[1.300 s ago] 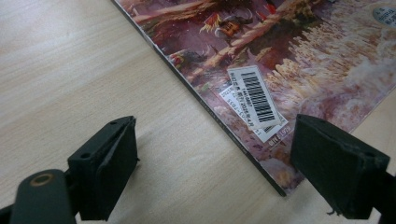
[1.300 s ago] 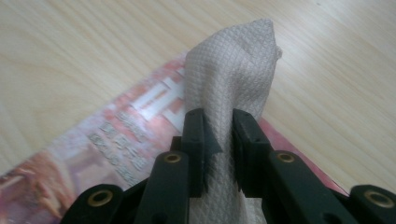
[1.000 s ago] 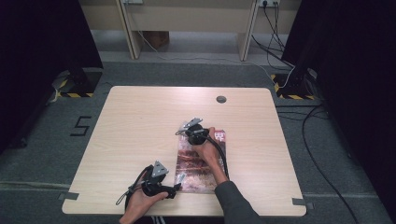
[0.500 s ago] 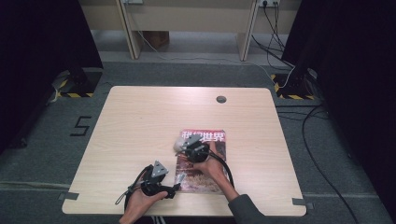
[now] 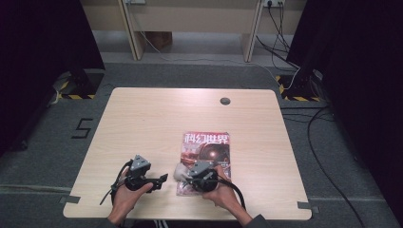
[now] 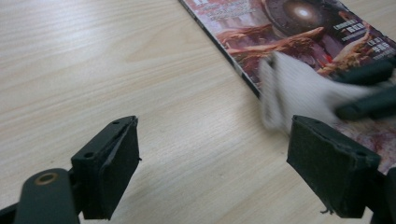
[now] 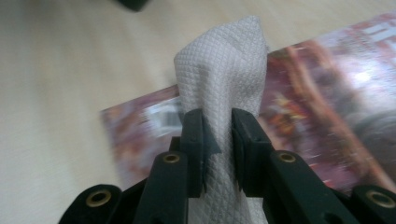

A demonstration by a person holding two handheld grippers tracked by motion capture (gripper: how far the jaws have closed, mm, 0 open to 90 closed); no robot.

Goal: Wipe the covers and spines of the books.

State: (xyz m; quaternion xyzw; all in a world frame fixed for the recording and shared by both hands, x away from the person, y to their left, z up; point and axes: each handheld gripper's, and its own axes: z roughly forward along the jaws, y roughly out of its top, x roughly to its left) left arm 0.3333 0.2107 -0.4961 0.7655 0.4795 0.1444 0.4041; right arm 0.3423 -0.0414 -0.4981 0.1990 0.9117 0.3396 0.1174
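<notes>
Right gripper view: our right gripper (image 7: 217,149) has its jaws pinching a wad of white paper towel (image 7: 222,74) over the magazine (image 5: 206,156), which lies flat near the tabletop's (image 5: 142,123) front edge. Our left gripper (image 6: 229,172) hangs beside it, jaws spread, gripping nothing. We judge a hard wipe could drag the unpinned magazine off that edge; no containers here.

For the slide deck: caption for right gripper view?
Right hand-held gripper shut on a white paper towel above a magazine.
</notes>
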